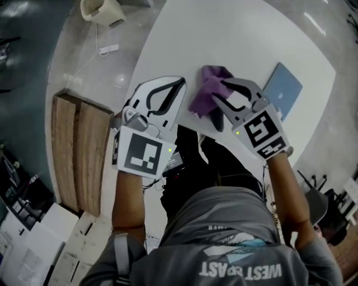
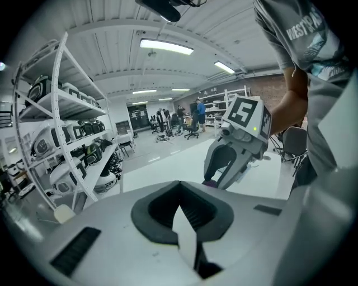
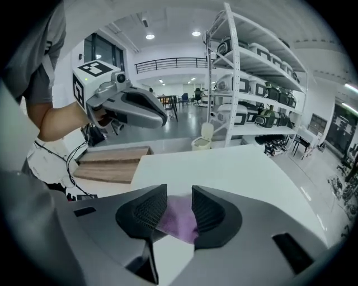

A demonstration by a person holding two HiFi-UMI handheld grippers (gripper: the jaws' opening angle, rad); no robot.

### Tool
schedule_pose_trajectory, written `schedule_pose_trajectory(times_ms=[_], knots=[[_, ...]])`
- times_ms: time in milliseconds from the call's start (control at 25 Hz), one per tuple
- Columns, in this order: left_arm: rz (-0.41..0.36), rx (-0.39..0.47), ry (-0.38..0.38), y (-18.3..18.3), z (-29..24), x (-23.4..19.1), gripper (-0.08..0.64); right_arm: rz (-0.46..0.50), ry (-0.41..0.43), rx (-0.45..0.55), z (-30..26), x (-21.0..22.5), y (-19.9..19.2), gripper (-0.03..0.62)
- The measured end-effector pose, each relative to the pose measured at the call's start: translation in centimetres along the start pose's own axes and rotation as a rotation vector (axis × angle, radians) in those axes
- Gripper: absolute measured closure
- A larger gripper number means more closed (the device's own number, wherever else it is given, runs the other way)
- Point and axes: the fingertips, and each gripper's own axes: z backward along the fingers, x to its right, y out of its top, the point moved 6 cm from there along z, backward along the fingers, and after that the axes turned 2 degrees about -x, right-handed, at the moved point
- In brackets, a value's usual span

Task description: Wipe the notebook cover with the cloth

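A purple cloth (image 1: 208, 89) lies crumpled on the white table (image 1: 235, 39), near its front edge. A blue notebook (image 1: 283, 89) lies flat to the right of it. My right gripper (image 1: 218, 94) points down onto the cloth. In the right gripper view its jaws stand apart at the cloth (image 3: 180, 220), which shows in the gap, and the pads do not press on it. My left gripper (image 1: 182, 82) hovers left of the cloth with its jaws together and nothing between them (image 2: 179, 183). The left gripper view shows the right gripper (image 2: 222, 177) over a bit of purple cloth (image 2: 209, 182).
Wooden planks (image 1: 78, 151) lie on the floor left of the table. A white bin (image 1: 100, 11) and a power strip (image 1: 109, 49) sit on the floor further back. Shelves with equipment (image 3: 251, 84) stand beyond the table. The person's body is close against the front edge.
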Motion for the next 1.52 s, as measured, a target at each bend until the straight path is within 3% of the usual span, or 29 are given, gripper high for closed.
schedule_pose_trajectory(times_ms=[320,720,960,1200,1520], knots=[[0.026,-0.018,-0.044,-2.2,-1.5,-0.5,0.558,0.012,0.072,-0.112,-5.0,-1.3,-2.6,0.359],[0.018,-0.025,-0.079,-2.6,-2.7,-0.3,0.558,0.066,0.060,-0.206,-8.3,-2.3,-5.4,0.354],[0.019,-0.032,-0.087,-2.4,-2.9,-0.3,0.558,0.064,0.031,-0.180,-8.1,-1.5,-5.3,0.495],[-0.007,-0.031,-0.108,-1.8,-3.0,-0.4,0.558,0.048,-0.015,-0.116,-6.7,-1.4,-4.7,0.514],[-0.063,-0.029,-0.162,1.2,-3.9,1.4,0.558,-0.024,-0.180,-0.059,-0.9,0.8,-5.8,0.514]])
